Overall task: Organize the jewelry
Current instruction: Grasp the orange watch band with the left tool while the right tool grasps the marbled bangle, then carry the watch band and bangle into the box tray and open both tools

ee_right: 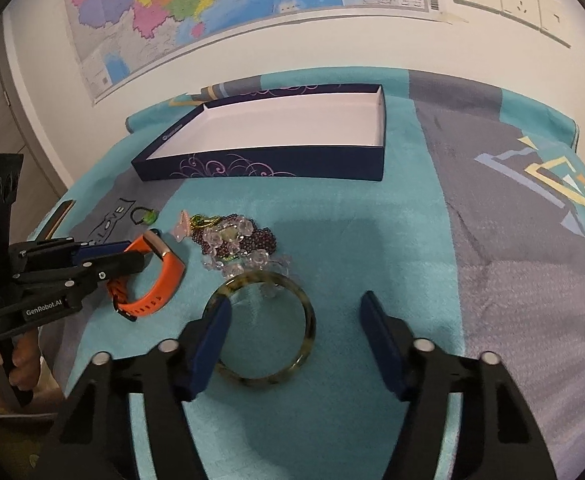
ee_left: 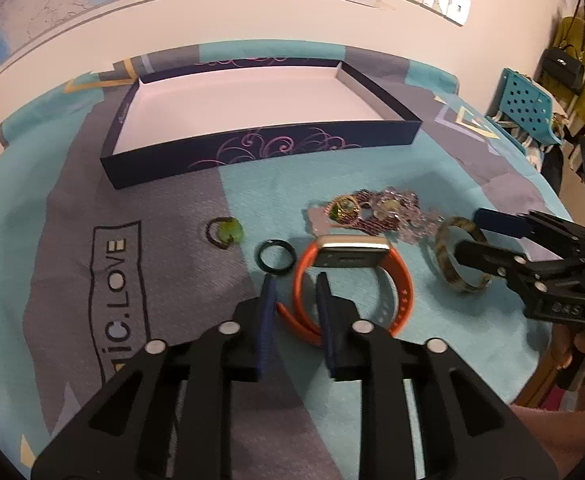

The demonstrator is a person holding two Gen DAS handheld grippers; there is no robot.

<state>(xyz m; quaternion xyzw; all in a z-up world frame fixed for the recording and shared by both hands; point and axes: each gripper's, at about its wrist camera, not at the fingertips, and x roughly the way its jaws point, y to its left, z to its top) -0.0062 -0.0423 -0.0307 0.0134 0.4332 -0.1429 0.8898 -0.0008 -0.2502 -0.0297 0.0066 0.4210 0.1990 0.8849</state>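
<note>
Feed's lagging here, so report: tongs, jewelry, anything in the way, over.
Left tongs shut on orange watch strap. Right tongs open, straddling mottled bangle. Box empty. Bead pile against bangle's far rim.

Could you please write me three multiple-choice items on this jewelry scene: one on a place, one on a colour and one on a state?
1. Where does the bangle lie?
A. Inside the box
B. On the cloth, at the right tongs
C. On top of the watch

2. What colour is the strap of the watch?
A. Black
B. White
C. Orange

3. In what state is the box?
A. Open, with nothing in it
B. Open, full of beads
C. Closed with a lid

Answers:
1 B: the bangle rests flat on the turquoise cloth, in front of the box, where the right tongs stand open.
2 C: the strap is bright orange in both views.
3 A: only the bare white floor of the box shows.
</note>
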